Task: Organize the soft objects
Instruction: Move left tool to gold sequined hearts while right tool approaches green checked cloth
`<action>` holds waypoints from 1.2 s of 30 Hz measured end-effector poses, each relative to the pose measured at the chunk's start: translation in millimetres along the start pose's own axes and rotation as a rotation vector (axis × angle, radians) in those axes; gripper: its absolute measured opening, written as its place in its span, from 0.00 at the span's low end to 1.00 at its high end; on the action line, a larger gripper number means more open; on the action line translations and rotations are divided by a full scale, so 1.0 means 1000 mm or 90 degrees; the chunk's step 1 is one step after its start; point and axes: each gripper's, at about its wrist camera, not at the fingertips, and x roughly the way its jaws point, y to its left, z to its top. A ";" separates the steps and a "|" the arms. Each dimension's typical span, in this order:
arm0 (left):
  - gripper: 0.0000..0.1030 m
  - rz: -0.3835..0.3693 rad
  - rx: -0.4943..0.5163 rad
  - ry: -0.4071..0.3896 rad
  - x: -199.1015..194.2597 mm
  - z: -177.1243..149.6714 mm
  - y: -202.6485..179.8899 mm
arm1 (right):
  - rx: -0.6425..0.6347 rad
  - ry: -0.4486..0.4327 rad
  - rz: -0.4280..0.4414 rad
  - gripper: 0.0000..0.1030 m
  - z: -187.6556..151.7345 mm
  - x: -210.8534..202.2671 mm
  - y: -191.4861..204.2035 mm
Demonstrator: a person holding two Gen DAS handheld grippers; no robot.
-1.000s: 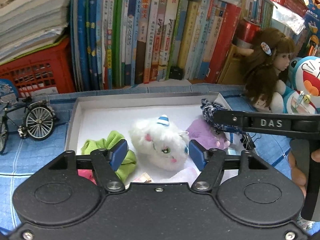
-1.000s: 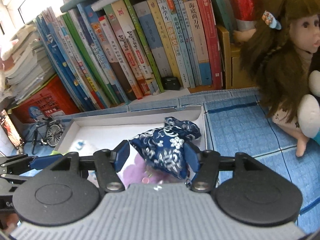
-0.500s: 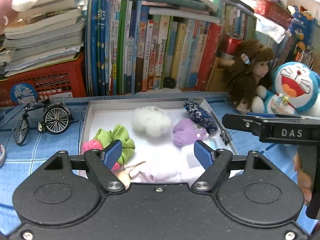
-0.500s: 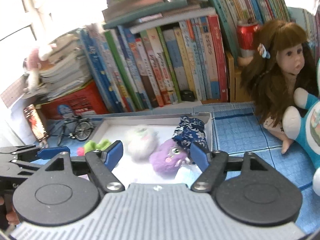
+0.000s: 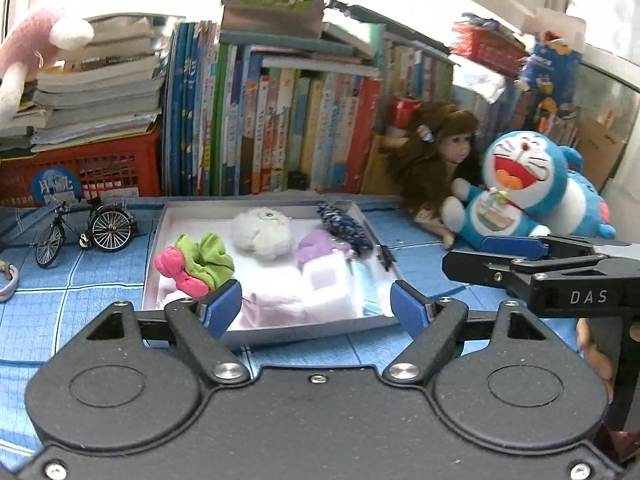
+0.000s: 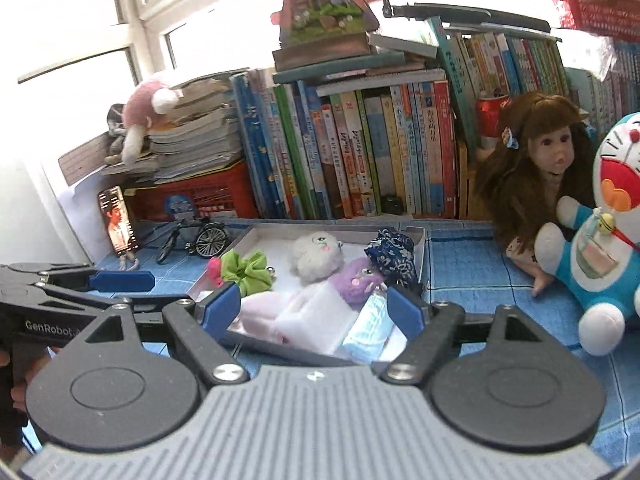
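Observation:
A shallow white box (image 5: pixel 256 334) on the blue mat holds the soft things: a white fluffy toy (image 5: pixel 262 232), a purple plush (image 5: pixel 316 244), a blue floral pouch (image 5: pixel 344 226), green (image 5: pixel 208 260) and pink (image 5: pixel 180 276) scrunchies, a white foam block (image 5: pixel 328 284) and a pale pink cloth (image 5: pixel 272 308). My left gripper (image 5: pixel 316 304) hangs open before the box's near edge, holding nothing. My right gripper (image 6: pixel 313 306) is back from the box too, its jaws still opening and empty. The pouch (image 6: pixel 390 254) lies in the far right corner beside the white toy (image 6: pixel 316 254).
A long-haired doll (image 5: pixel 432 168) and a blue cat plush (image 5: pixel 520 196) sit right of the box. A model bicycle (image 5: pixel 86 232) and a red crate (image 5: pixel 80 172) stand at the left, a phone (image 6: pixel 118 220) beyond. Upright books (image 5: pixel 280 136) wall off the back.
The left gripper let go of the white fluffy toy, the right let go of the blue pouch. Both now lie in the box. Both grippers drew back and up with wider jaws.

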 end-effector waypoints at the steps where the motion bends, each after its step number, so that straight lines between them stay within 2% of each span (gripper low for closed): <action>1: 0.78 -0.004 0.003 -0.005 -0.005 -0.004 -0.002 | -0.004 -0.005 -0.001 0.86 -0.003 -0.005 0.001; 8: 0.79 -0.022 -0.003 -0.041 -0.040 -0.037 -0.013 | -0.018 -0.047 -0.003 0.89 -0.024 -0.039 0.005; 23: 0.80 -0.013 0.020 -0.114 -0.093 -0.113 -0.030 | -0.089 -0.102 -0.071 0.94 -0.076 -0.076 0.008; 32: 0.80 0.000 -0.010 -0.098 -0.094 -0.161 -0.037 | -0.074 -0.136 -0.116 0.95 -0.121 -0.081 -0.001; 36: 0.75 0.002 0.008 -0.092 -0.093 -0.178 -0.046 | -0.062 -0.162 -0.146 0.95 -0.137 -0.086 -0.006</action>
